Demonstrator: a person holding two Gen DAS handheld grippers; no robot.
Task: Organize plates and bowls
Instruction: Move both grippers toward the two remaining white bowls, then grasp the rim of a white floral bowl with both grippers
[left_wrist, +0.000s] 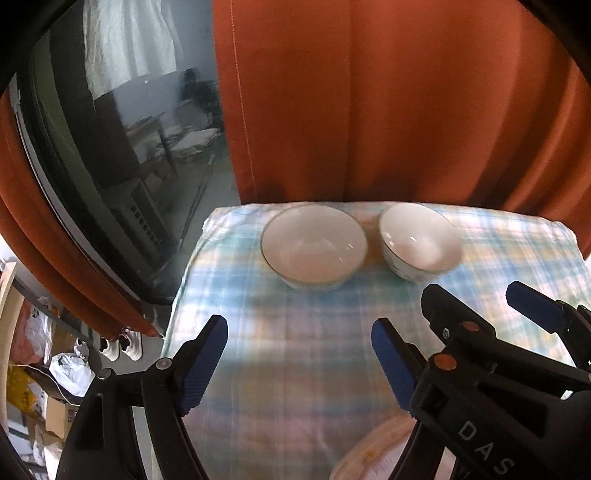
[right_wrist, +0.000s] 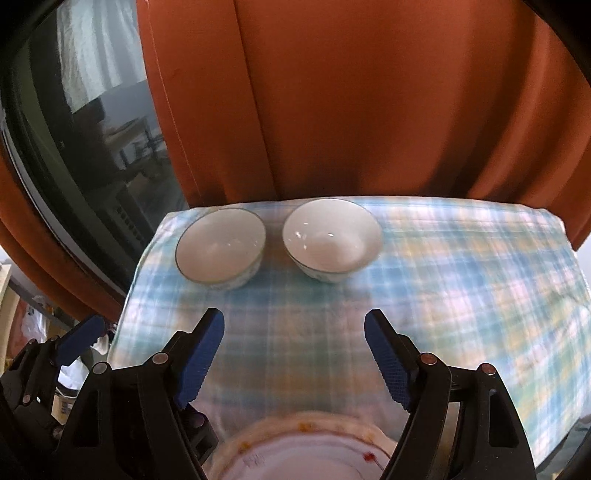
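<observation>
Two white bowls are sitting upright side by side, close but apart, at the far edge of a table draped in a blue plaid cloth (right_wrist: 443, 280), backed by an orange curtain (right_wrist: 332, 110). The left bowl (right_wrist: 220, 248) is lying toward 11 o'clock from the right gripper (right_wrist: 294, 354); the right bowl (right_wrist: 331, 240) is lying near 12 o'clock, well ahead of the fingertips. The right gripper's jaws are standing spread with only cloth between them. A plate (right_wrist: 306, 450) with a patterned rim is lying at 6 o'clock, below and behind those jaws, partly hidden by the gripper body. The left gripper (left_wrist: 299, 356) is likewise standing spread and pinching nothing; from it the two bowls are sitting at 12 and 1 o'clock, and the plate's edge is showing at 5 o'clock. A dark window (left_wrist: 129, 155) is filling the 10 o'clock side.
</observation>
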